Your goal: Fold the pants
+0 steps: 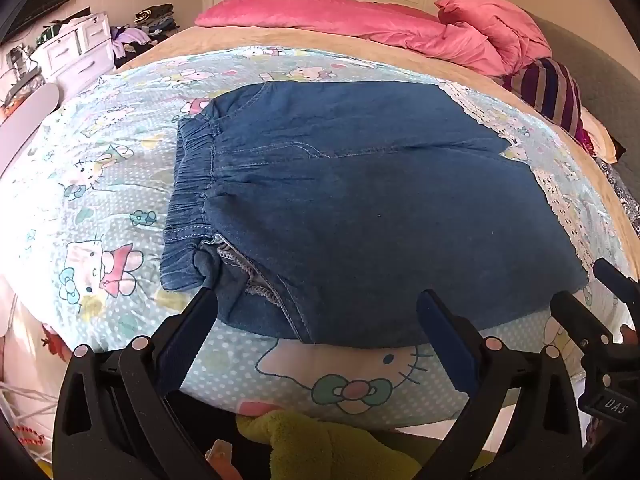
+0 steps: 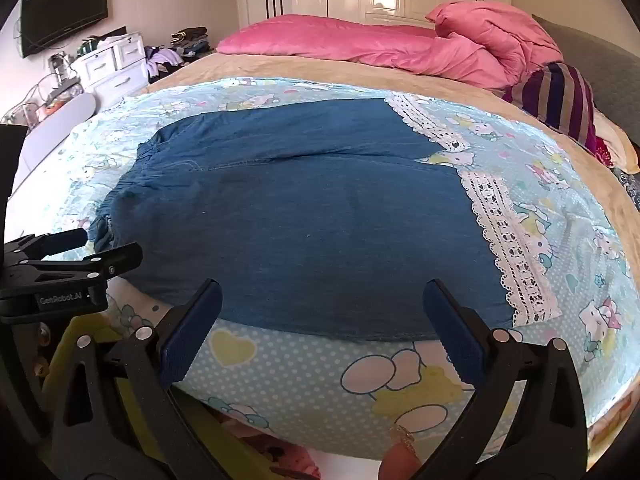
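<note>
Left wrist view showed me the pants (image 1: 352,208) lying flat on the cartoon-print sheet (image 1: 100,208), with the elastic waistband (image 1: 192,200) at their left end. My left gripper (image 1: 316,300) stood wide open and held nothing; its left finger (image 1: 188,328) sat just at the near waistband corner of the pants, its right finger (image 1: 444,332) at their near edge. From the right wrist camera, my right gripper (image 2: 322,292) was equally wide and empty, both fingers at the near hem of the pants, the lace trim (image 2: 508,240) at their right end. The pink quilt (image 2: 360,48) lay well beyond the pants.
</note>
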